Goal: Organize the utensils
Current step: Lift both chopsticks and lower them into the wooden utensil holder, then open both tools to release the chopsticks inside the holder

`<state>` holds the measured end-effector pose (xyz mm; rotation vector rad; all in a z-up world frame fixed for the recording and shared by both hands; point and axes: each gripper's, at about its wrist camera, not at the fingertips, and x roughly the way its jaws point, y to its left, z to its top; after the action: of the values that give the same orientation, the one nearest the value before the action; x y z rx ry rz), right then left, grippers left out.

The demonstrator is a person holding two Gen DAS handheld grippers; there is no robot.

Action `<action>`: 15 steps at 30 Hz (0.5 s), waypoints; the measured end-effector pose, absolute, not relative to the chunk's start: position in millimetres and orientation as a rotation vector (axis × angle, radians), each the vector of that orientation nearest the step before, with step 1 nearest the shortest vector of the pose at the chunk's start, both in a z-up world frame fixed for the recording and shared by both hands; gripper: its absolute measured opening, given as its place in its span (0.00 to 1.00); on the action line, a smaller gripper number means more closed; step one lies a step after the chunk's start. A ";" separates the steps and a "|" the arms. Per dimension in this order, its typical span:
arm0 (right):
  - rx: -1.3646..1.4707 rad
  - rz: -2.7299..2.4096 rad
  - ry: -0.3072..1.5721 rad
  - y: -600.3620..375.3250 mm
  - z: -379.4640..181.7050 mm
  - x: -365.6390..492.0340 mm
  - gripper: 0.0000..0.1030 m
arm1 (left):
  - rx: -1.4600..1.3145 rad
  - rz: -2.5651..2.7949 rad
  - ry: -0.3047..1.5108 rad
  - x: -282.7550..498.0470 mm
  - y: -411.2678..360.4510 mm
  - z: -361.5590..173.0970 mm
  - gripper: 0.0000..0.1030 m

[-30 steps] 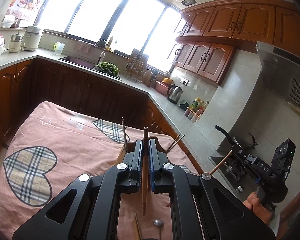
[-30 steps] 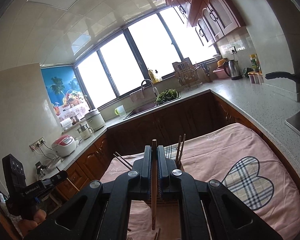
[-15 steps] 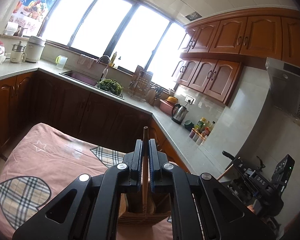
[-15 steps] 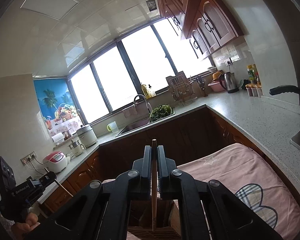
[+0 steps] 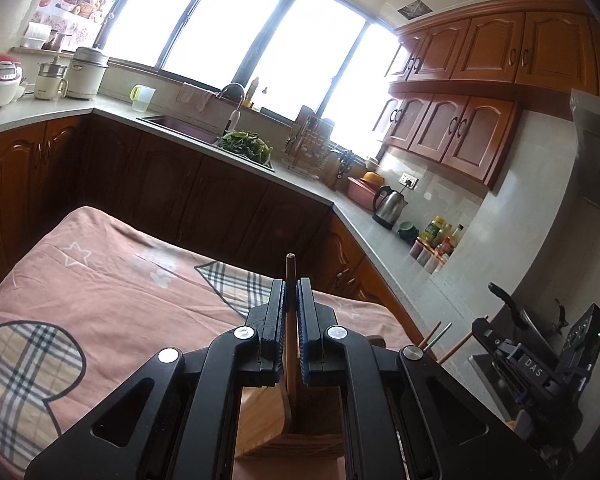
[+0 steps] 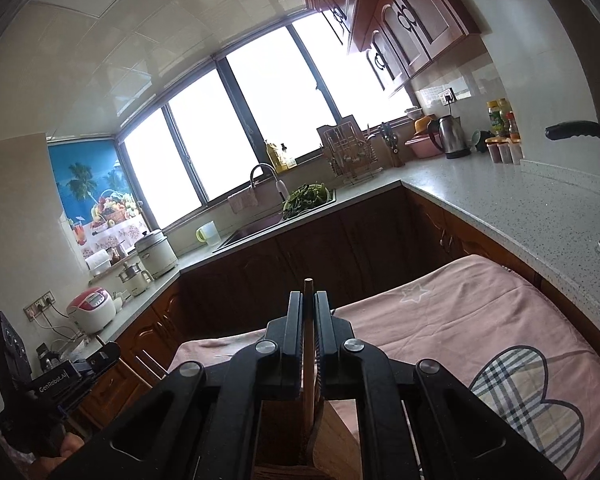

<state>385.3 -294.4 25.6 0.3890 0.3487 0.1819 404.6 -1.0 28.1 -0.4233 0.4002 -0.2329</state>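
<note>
My left gripper (image 5: 290, 284) is shut on a brown wooden chopstick (image 5: 290, 320) that stands upright, its lower end inside a wooden utensil holder (image 5: 296, 428) below the jaws. My right gripper (image 6: 308, 298) is shut on another wooden chopstick (image 6: 308, 340), its lower end down in the same kind of holder (image 6: 300, 440). The right gripper also shows at the right edge of the left wrist view (image 5: 540, 368), with several chopstick tips (image 5: 436, 334) beside it. The left gripper shows at the lower left of the right wrist view (image 6: 40, 384).
The holder stands on a table under a pink cloth with plaid hearts (image 5: 100, 300) (image 6: 480, 320). Dark wooden cabinets and a grey counter (image 5: 380, 232) run behind it, with a sink, a kettle (image 5: 388, 206) and bottles. A stove pan handle (image 6: 576, 130) is at the right.
Both grippers have tilted up and lowered over the holder. The chopsticks' lower ends, above the table a second ago, now sit inside the holder. The spoon on the cloth is out of view.
</note>
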 end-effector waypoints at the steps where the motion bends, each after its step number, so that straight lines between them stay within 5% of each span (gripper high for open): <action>1: 0.392 0.183 0.361 -293.4 20.3 387.8 0.05 | -0.419 -0.234 0.408 406.3 -3.1 23.8 0.05; 15: 0.411 0.202 0.432 -290.7 -0.6 397.4 0.05 | -0.392 -0.258 0.478 419.4 -15.8 9.4 0.05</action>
<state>397.4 -290.7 -0.6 0.4113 0.4324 0.2017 419.4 -15.8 9.4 -0.3921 0.4782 -0.2575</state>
